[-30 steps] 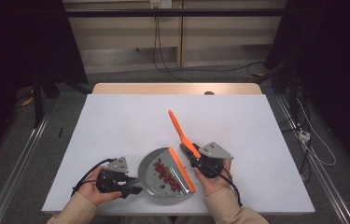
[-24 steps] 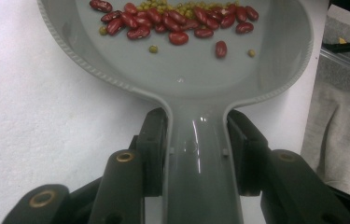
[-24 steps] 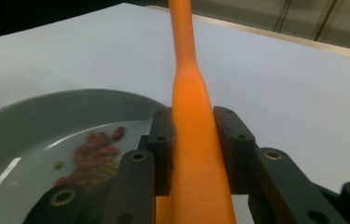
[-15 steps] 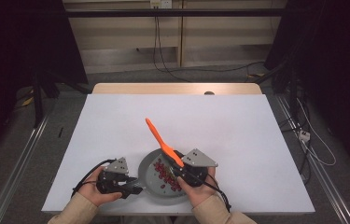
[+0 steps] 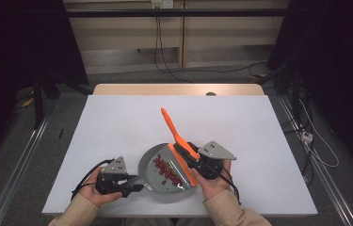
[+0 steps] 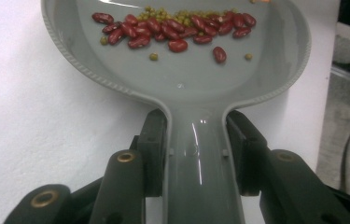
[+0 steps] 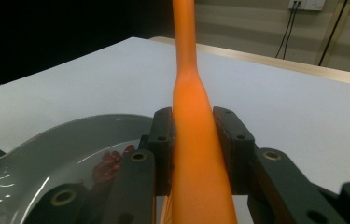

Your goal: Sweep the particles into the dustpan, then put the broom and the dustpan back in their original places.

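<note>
Right gripper (image 5: pixel 194 159), held in the right hand (image 5: pixel 212 181) at the table's near edge: jaws clamped on the handle of an orange plastic brush (image 5: pixel 178 138), handle slanting up and away over the white table (image 5: pixel 117 122). Left gripper (image 5: pixel 129 182): jaws closed on the stem of a grey plastic dustpan (image 6: pixel 182 79) lying flat between the two hands. Inside the pan, a heap of dark red kidney beans (image 6: pixel 172 30) mixed with small green beans (image 6: pixel 154 14), just beside the brush head.
</note>
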Motion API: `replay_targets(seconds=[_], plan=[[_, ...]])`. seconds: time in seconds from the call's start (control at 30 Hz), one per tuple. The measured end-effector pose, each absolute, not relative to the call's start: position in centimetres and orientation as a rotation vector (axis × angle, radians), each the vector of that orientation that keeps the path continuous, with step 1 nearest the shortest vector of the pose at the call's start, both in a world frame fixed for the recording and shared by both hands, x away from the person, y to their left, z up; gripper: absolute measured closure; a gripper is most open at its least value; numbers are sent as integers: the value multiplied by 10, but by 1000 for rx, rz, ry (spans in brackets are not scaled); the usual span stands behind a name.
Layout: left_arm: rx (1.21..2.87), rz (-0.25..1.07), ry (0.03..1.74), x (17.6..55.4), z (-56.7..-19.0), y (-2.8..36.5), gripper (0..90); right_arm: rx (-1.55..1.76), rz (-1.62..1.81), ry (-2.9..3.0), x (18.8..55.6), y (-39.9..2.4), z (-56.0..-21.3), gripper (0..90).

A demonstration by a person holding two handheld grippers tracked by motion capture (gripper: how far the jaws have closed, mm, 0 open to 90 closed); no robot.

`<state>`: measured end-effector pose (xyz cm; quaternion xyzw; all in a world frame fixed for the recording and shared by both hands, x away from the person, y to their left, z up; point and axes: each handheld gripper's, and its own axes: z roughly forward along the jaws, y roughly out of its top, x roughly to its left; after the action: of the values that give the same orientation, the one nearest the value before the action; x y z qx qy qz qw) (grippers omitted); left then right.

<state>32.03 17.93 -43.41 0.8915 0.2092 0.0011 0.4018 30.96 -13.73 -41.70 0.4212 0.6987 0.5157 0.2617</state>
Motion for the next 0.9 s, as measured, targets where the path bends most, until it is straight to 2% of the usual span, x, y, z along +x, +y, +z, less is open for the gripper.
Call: replay_targets(seconds=[0.63,0.9], plan=[[2136,121,671,328,-421,203,628,1219,1347,1829,319,-173,-413,706],[2095,181,791,337,-421,216,628,1261,1330,1802,321,-193,-415,706]])
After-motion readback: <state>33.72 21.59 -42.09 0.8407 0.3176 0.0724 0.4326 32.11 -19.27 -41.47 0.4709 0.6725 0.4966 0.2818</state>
